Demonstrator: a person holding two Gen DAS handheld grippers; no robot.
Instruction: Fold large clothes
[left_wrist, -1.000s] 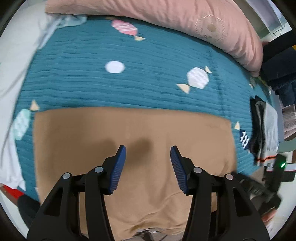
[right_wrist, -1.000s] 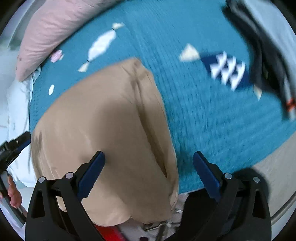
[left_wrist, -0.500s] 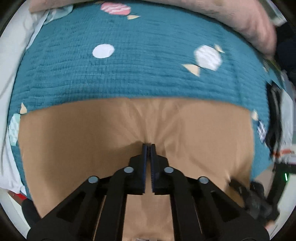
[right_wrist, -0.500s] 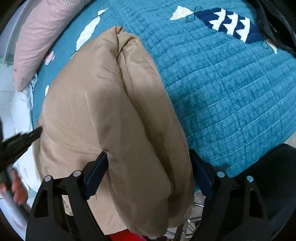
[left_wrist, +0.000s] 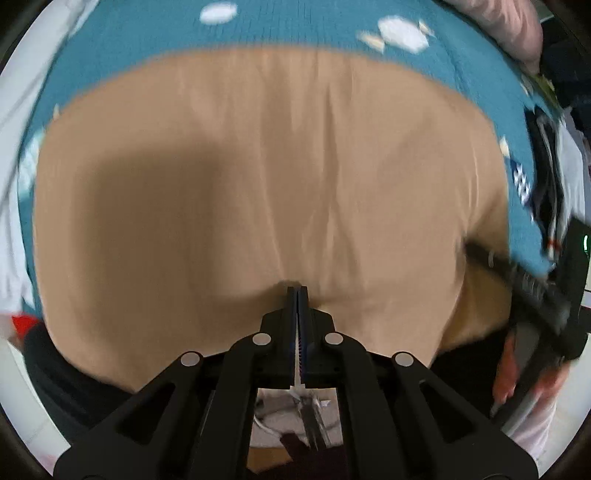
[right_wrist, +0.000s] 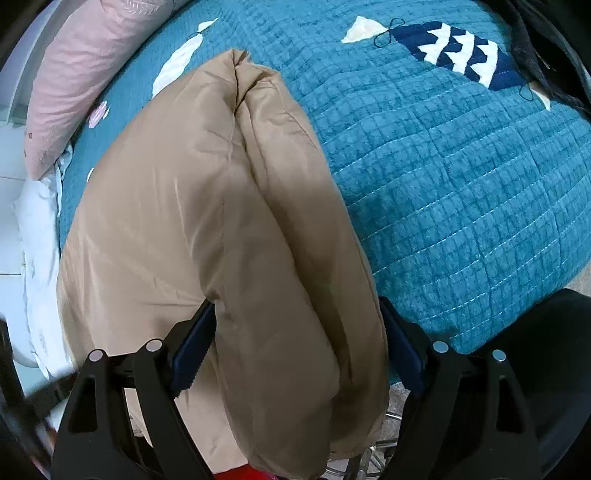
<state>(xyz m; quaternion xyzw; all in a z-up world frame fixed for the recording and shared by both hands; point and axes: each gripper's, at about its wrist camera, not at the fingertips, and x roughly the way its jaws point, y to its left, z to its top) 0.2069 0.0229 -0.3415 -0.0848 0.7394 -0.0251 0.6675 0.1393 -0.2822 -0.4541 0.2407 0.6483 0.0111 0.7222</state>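
Observation:
A tan padded garment (left_wrist: 258, 184) lies spread on the teal quilt (left_wrist: 295, 29) and hangs over the bed's near edge. My left gripper (left_wrist: 297, 291) is shut, its tips pinching the tan fabric near the near edge, where it dimples and creases run away from the tips. In the right wrist view the garment's thick folded side (right_wrist: 280, 221) bulges between the pads of my right gripper (right_wrist: 295, 304). Both pads touch the bundle while the jaws are opening slightly. The right gripper's black body (left_wrist: 535, 295) shows at the left view's right edge.
A pink pillow (right_wrist: 81, 74) lies along the far side of the quilt (right_wrist: 461, 184). Dark folded clothes (left_wrist: 550, 177) sit on the bed's right part. A white sheet (right_wrist: 37, 221) hangs at the left. A hand (left_wrist: 517, 373) shows at lower right.
My left gripper went from open to shut and dropped closer to the tan garment. My right gripper came down so the thick folded side now sits between its pads.

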